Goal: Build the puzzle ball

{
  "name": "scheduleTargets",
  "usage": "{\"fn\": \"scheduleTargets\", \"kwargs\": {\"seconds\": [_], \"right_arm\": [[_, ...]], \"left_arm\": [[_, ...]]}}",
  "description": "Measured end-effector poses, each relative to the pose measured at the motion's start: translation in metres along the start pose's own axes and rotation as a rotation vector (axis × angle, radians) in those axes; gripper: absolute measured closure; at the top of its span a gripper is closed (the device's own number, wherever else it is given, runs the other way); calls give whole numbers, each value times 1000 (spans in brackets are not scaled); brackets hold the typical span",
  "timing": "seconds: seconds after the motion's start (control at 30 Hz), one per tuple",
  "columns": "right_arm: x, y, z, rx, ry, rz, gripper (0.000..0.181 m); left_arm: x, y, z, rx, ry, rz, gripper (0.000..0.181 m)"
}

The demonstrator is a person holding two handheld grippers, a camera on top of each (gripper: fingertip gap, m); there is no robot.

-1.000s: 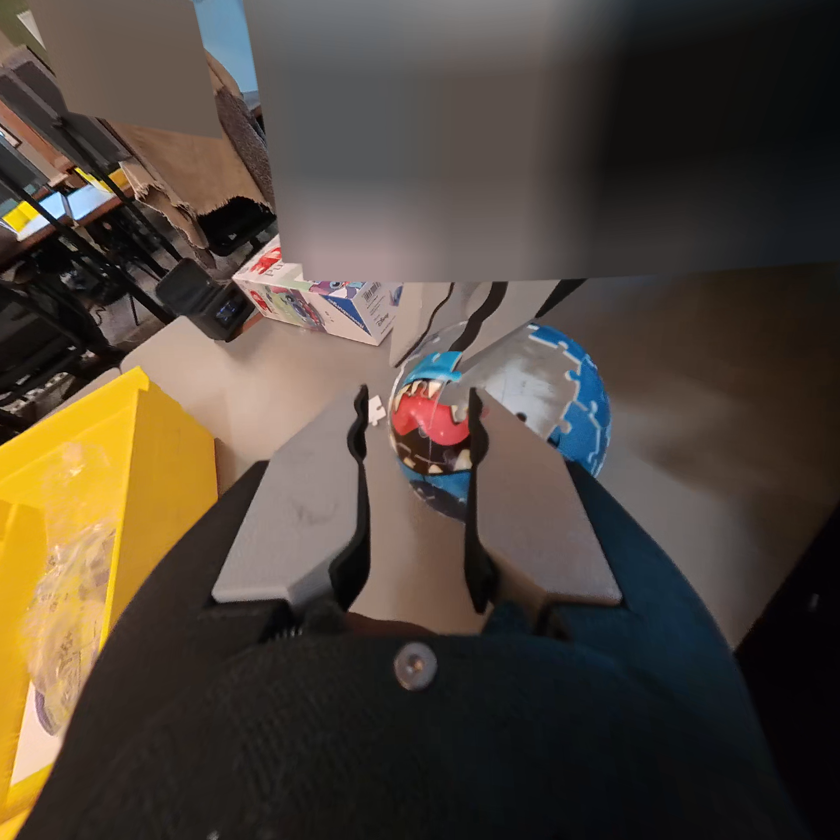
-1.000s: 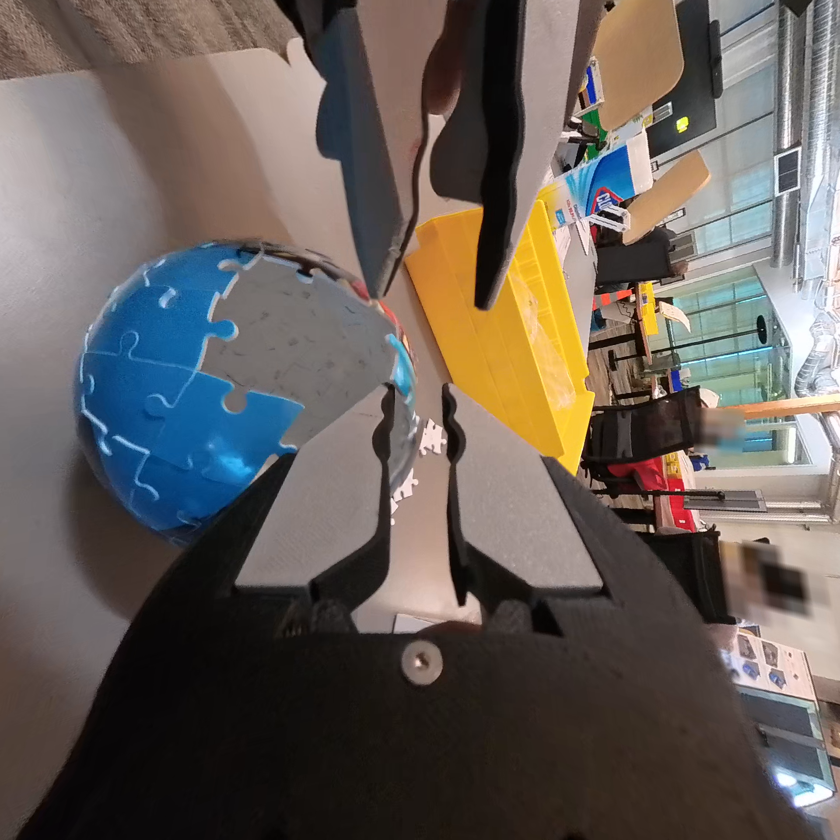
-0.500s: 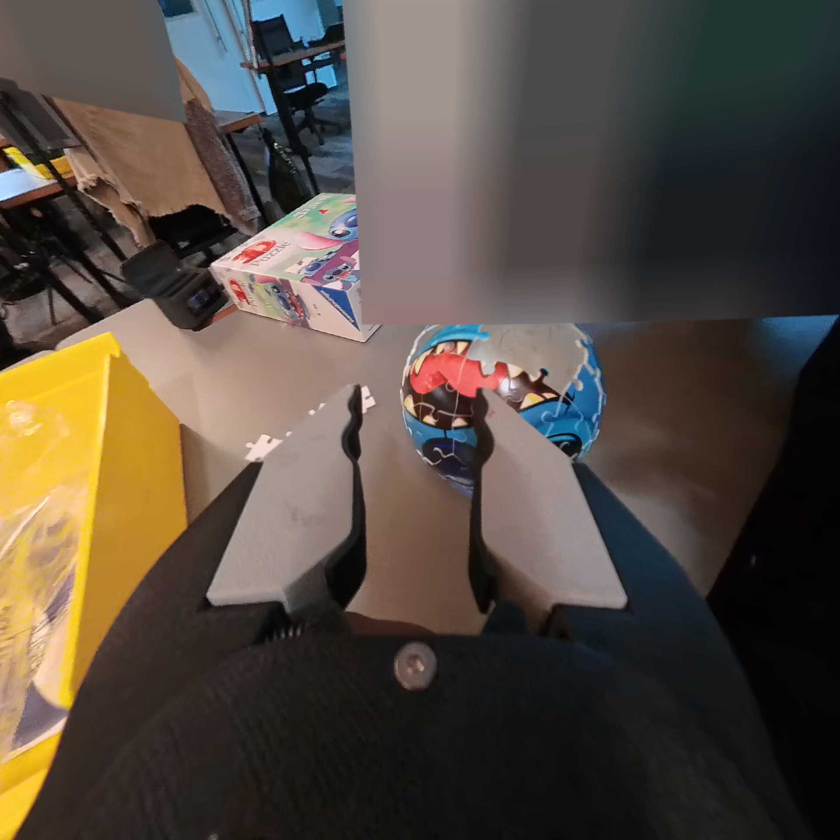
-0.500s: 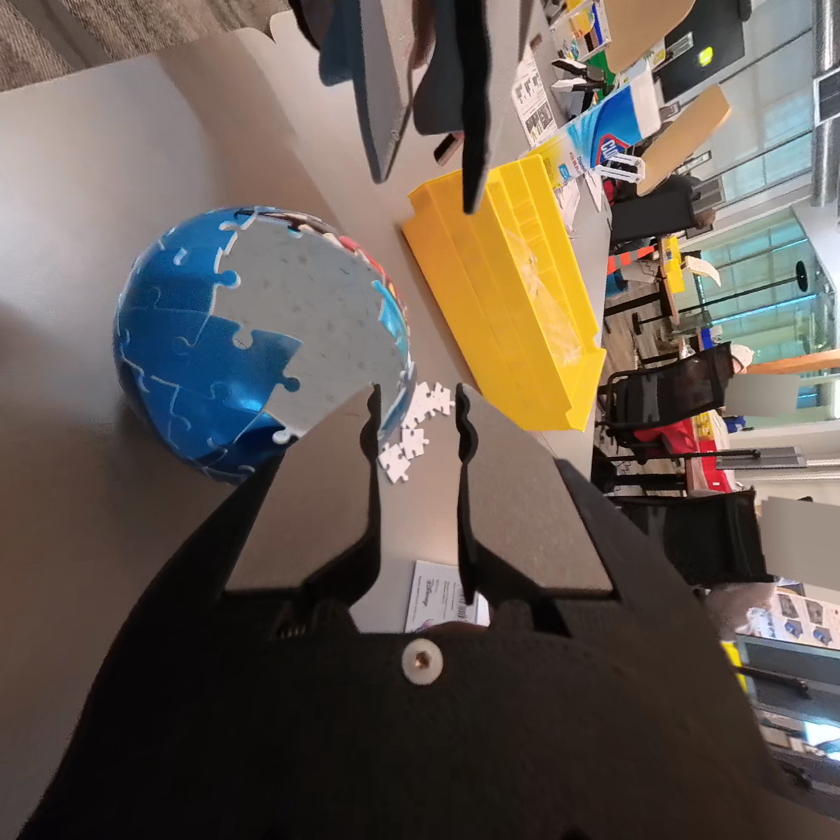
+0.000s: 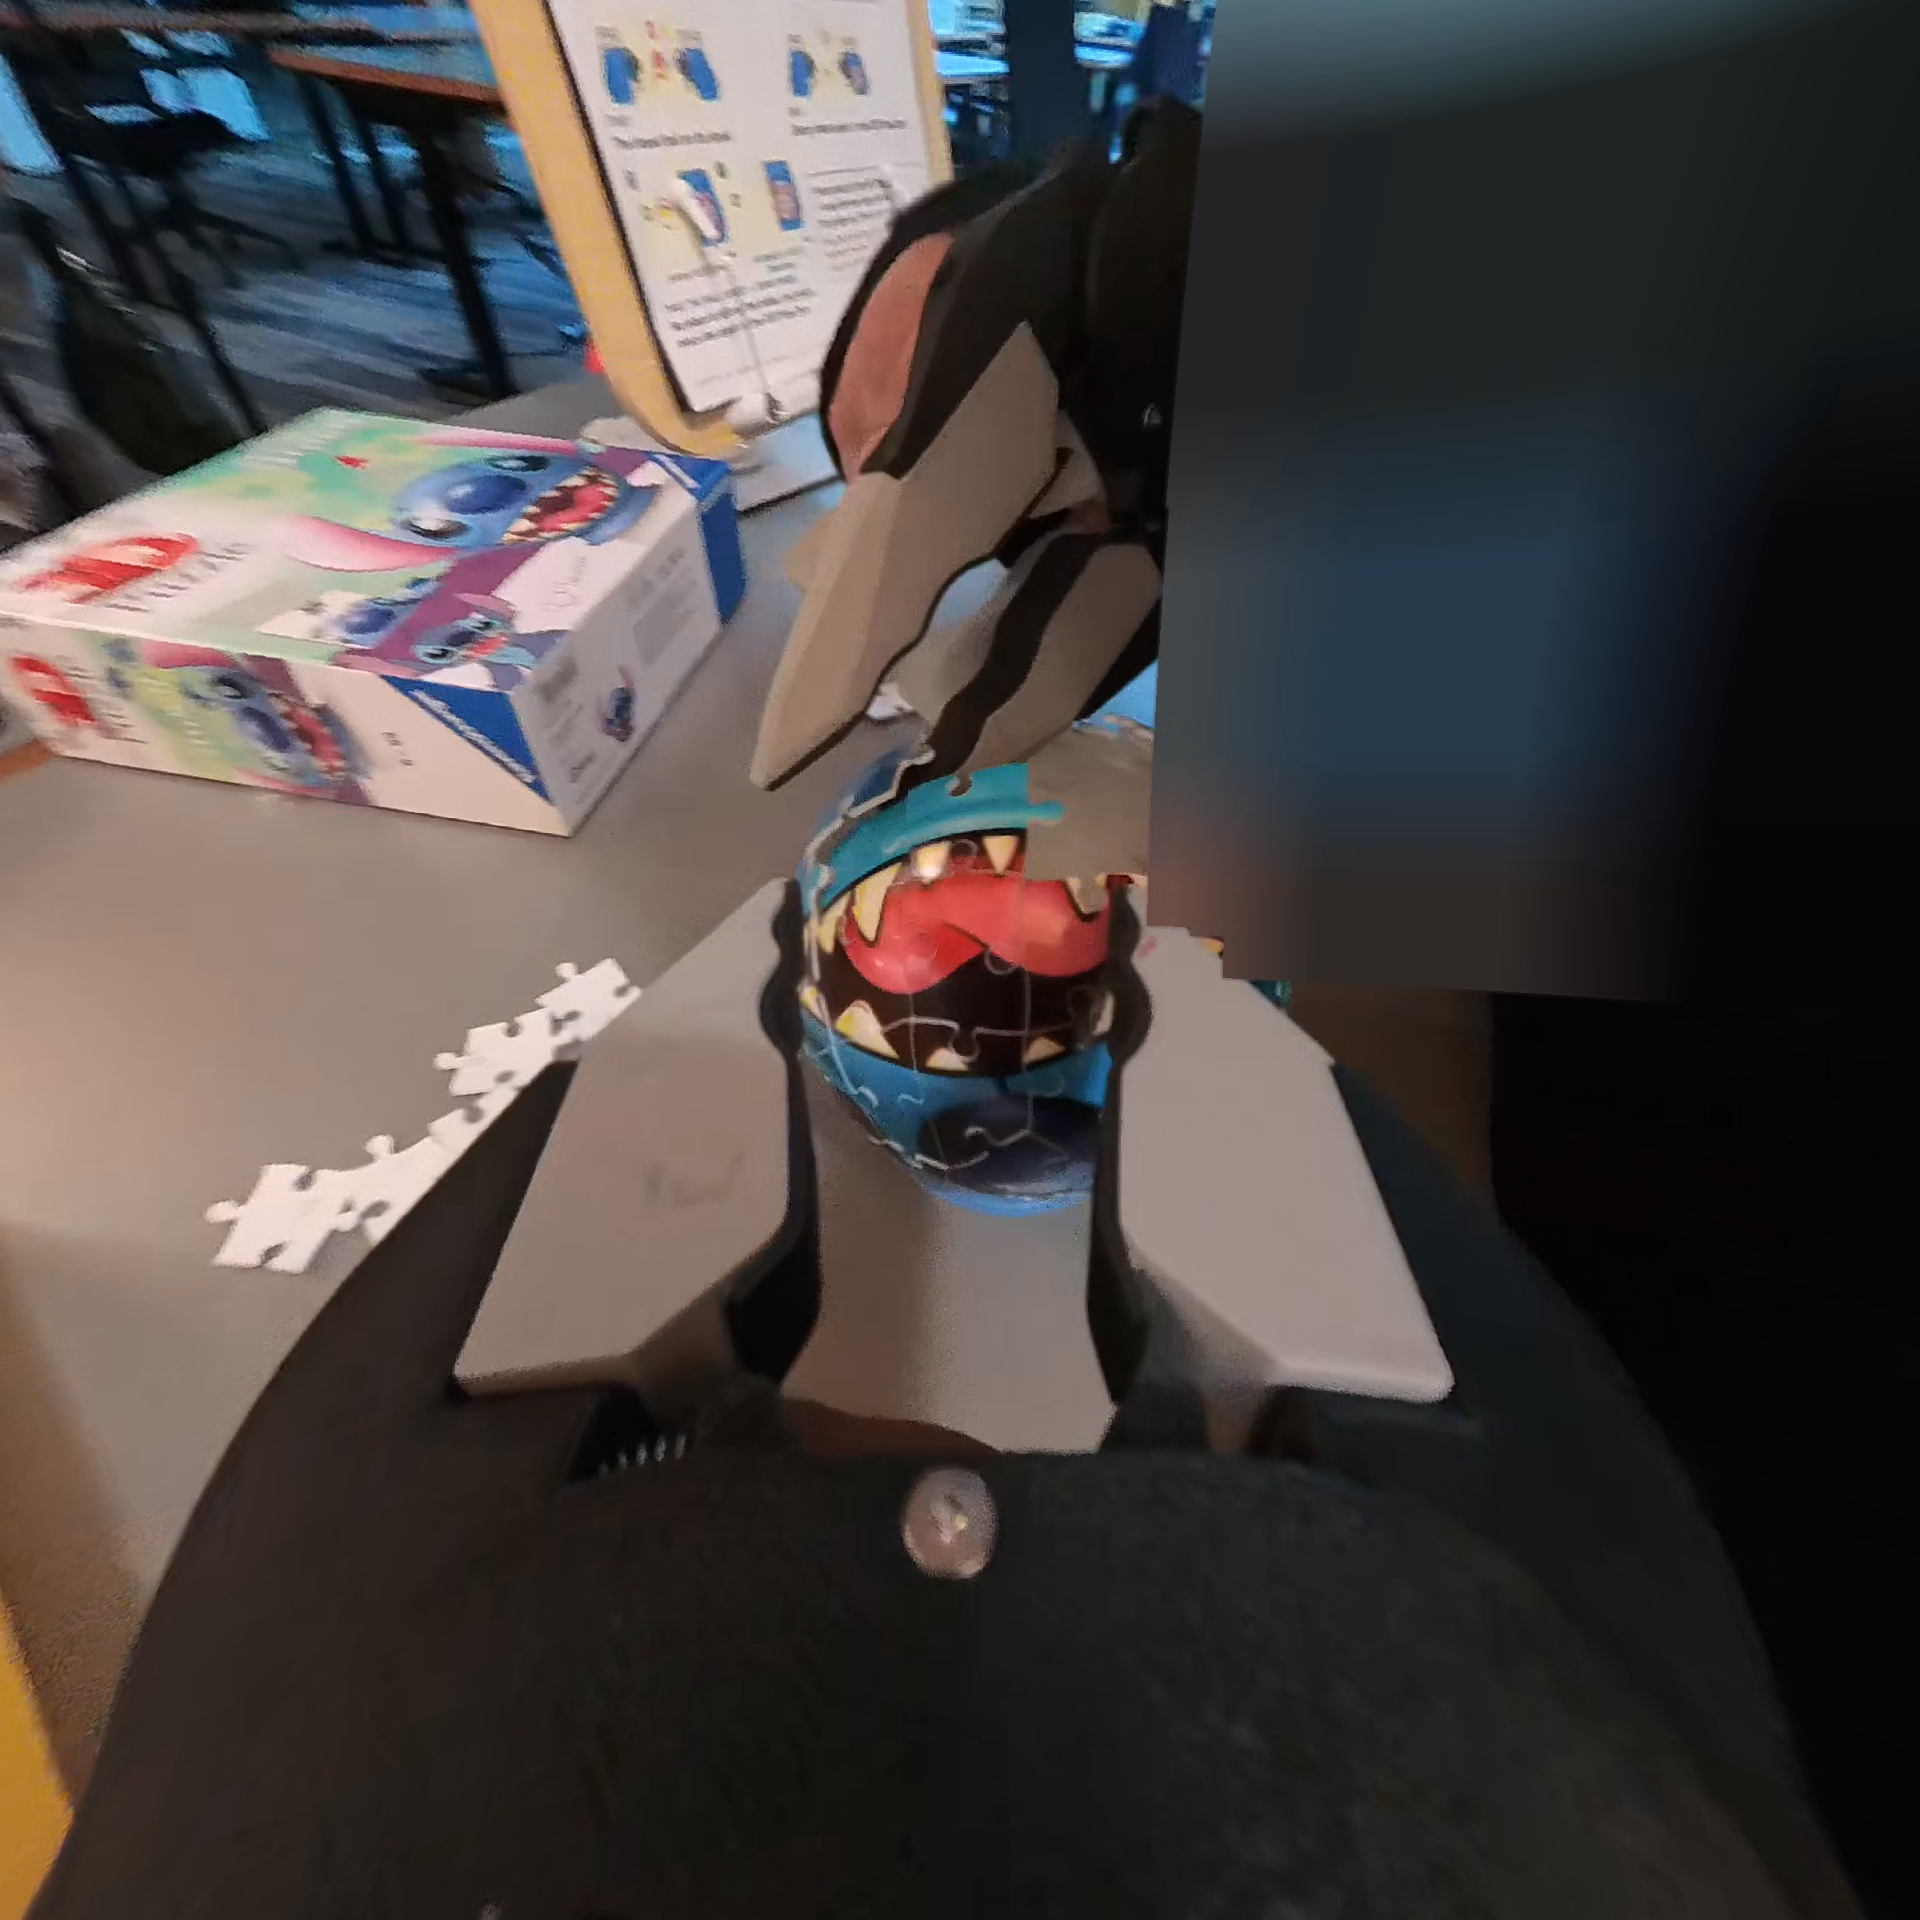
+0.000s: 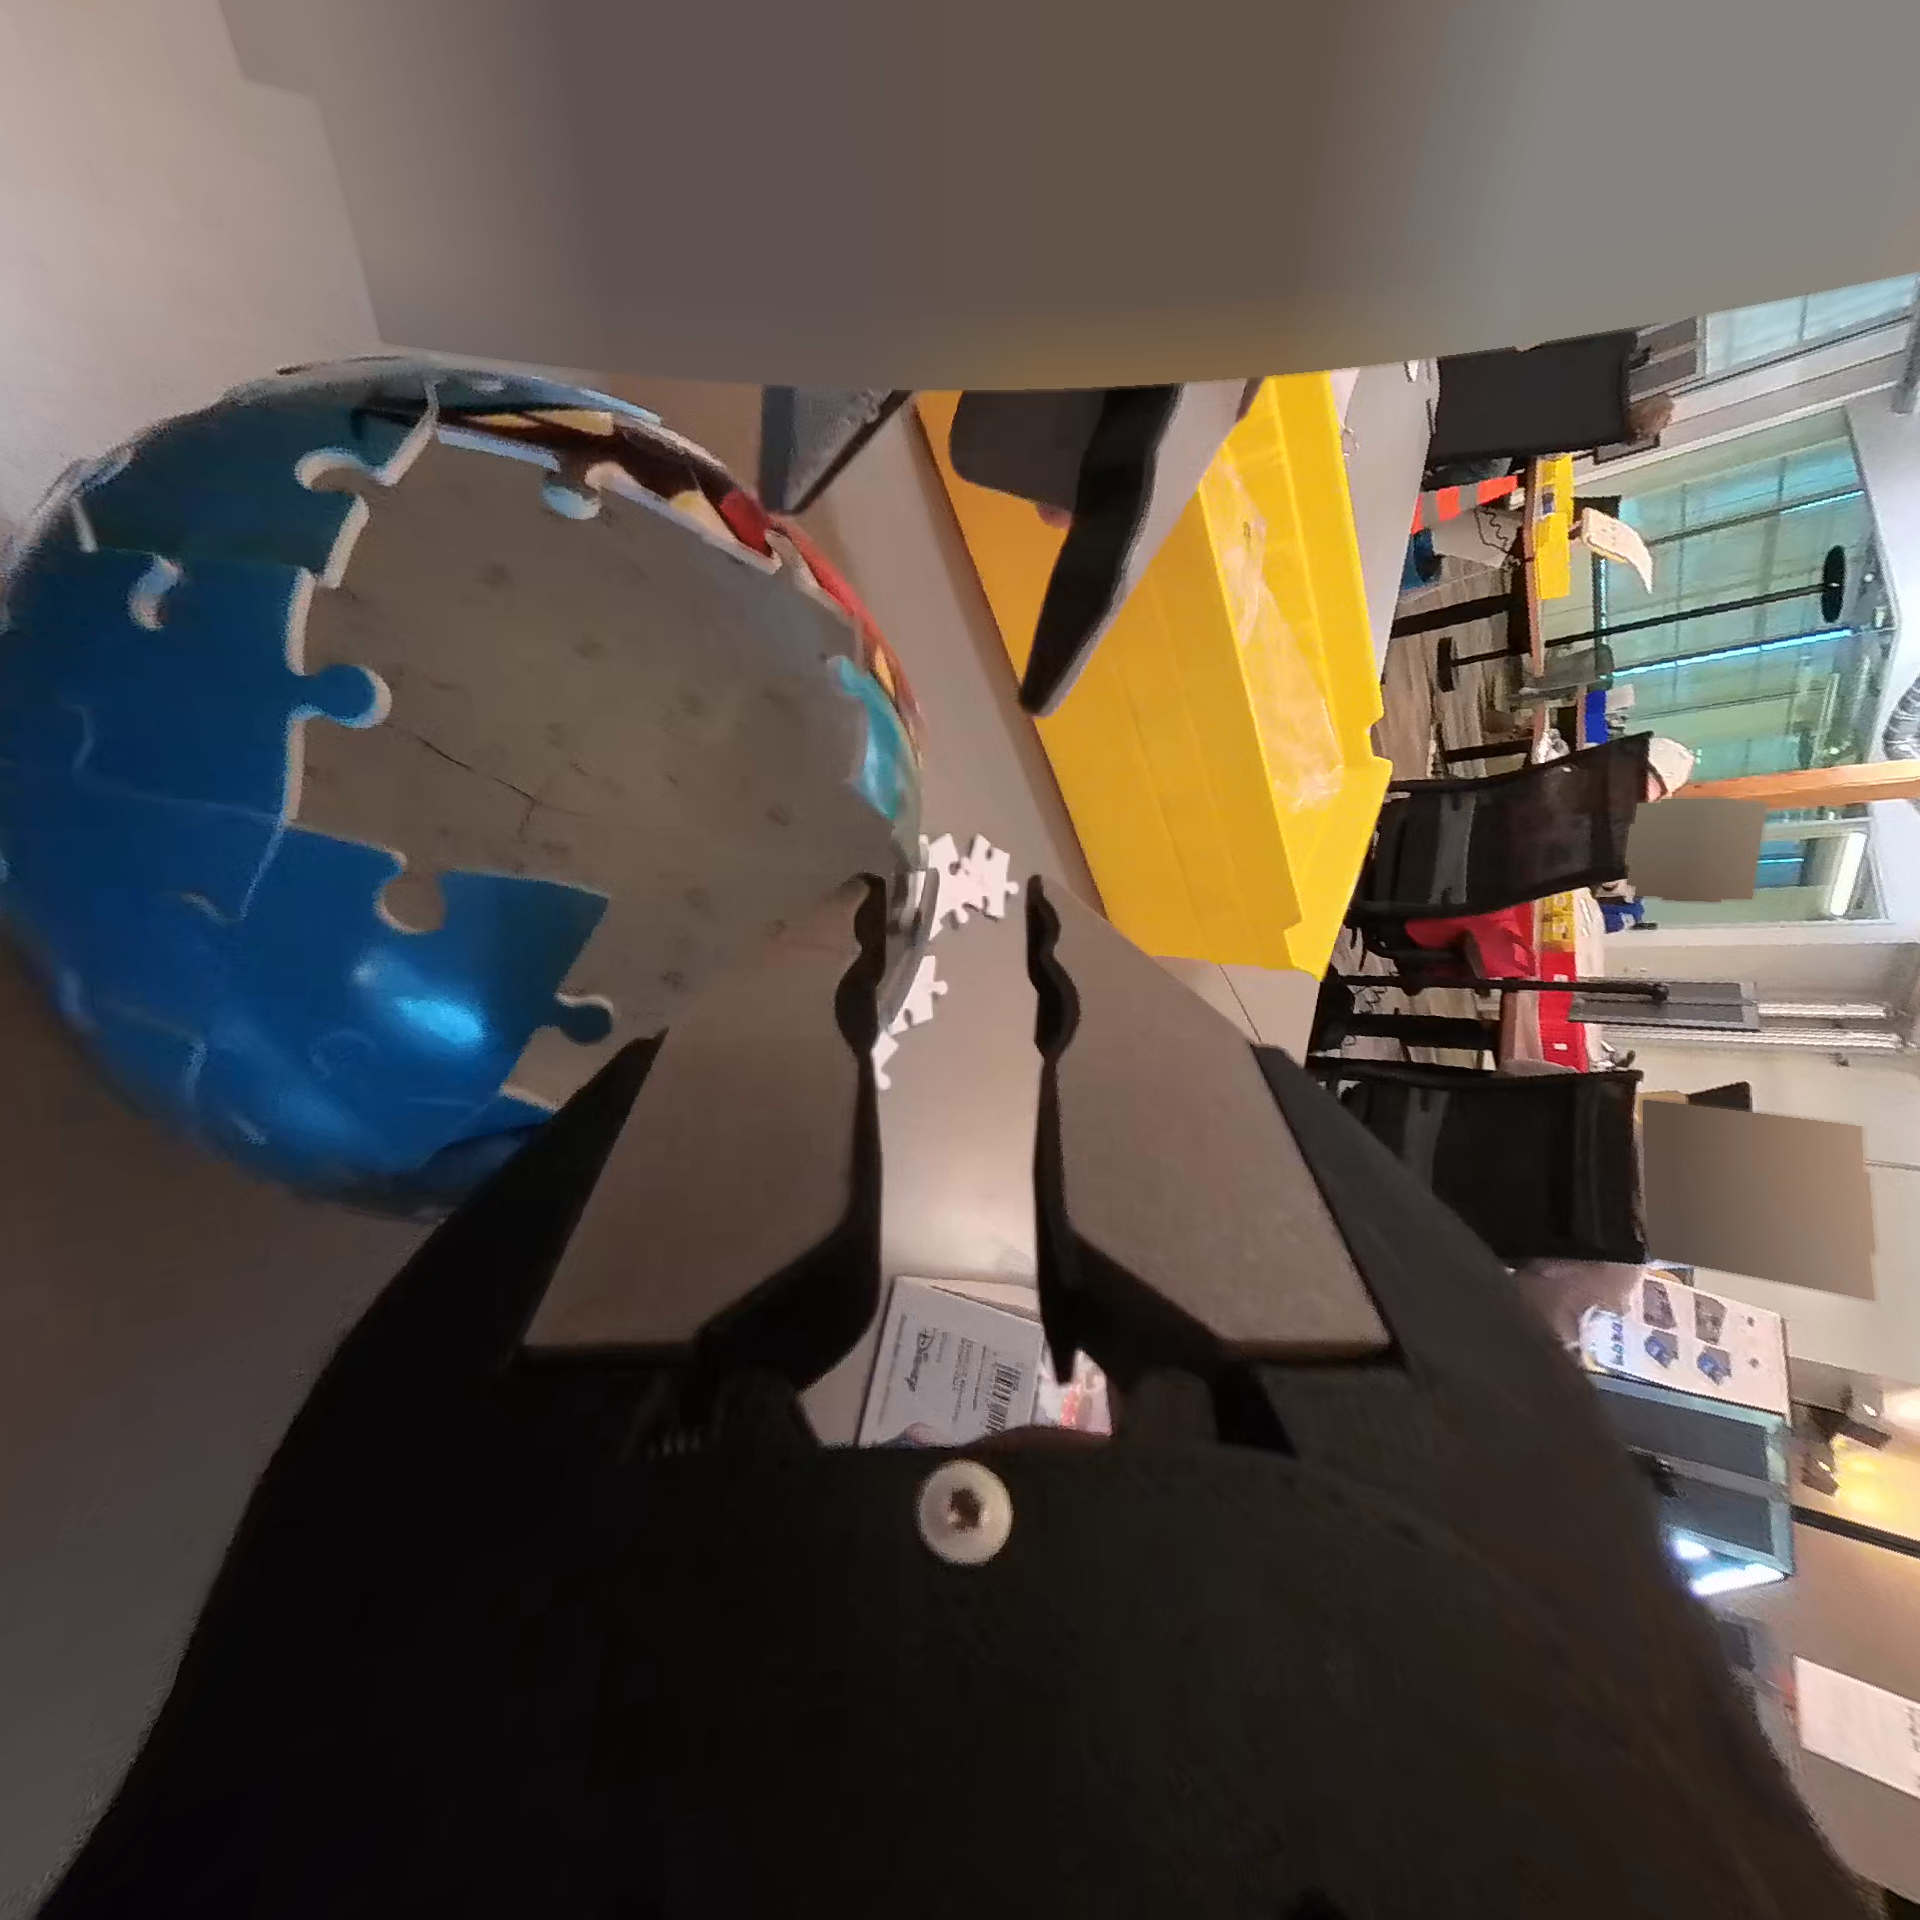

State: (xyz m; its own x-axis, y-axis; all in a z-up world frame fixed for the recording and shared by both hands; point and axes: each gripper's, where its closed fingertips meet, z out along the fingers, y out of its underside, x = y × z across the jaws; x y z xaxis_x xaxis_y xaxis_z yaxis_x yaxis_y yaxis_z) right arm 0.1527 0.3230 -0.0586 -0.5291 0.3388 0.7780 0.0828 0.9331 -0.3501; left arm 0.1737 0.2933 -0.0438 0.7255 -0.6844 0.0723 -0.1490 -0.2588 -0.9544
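Right wrist view: half-built blue puzzle ball [image 6: 208,831], grey gap; both tools agape, empty

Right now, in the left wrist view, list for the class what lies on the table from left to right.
Puzzle box → loose white puzzle pieces → puzzle ball, which sits between the open left gripper fingers, with the right gripper above it.
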Motion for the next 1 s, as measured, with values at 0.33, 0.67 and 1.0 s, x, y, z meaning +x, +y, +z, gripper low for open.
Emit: {"fn": "scheduleTargets", "kwargs": {"seconds": [0.33, 0.67, 1.0], "right_arm": [[5, -3, 7, -15, 47, -50, 160], [5, -2, 8, -15, 51, -51, 161], [4, -4, 12, 8, -2, -91, 163]], "left_arm": [[7, 14, 10, -45, 229, -128, 109], [1, 12, 9, -25, 246, -157, 105], [-1, 14, 11, -28, 283, -207, 100]]}}
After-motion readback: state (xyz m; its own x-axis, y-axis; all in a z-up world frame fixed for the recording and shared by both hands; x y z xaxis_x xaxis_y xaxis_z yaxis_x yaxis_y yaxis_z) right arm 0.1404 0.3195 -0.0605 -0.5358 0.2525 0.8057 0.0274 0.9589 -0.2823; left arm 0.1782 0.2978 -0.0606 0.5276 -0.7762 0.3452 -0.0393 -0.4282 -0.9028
